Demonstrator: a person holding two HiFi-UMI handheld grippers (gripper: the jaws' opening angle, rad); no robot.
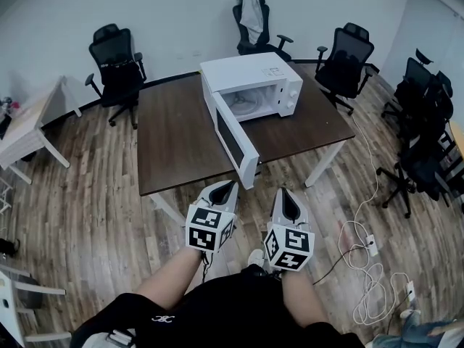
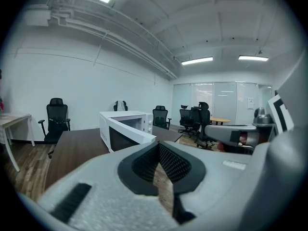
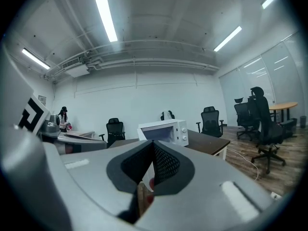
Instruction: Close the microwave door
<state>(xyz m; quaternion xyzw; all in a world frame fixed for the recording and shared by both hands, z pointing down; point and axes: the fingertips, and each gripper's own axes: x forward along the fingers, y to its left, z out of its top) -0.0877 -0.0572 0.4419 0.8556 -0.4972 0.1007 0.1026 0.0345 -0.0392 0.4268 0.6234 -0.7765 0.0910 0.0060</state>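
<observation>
Office, dark brown wooden table [image 1: 174, 136]: white microwave oven [image 1: 250, 75] on it, hinged door [image 1: 233, 140] wide open.
Closing not begun; left gripper [image 1: 226, 188] and right gripper [image 1: 286, 198], jaws together and empty, are short of the door.

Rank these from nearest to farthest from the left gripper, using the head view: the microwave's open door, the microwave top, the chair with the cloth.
Starting from the left gripper:
1. open door, just ahead, at the near edge of the table.
2. microwave top, mid-table, beyond the door.
3. chair with the cloth, behind the table's far side.
</observation>
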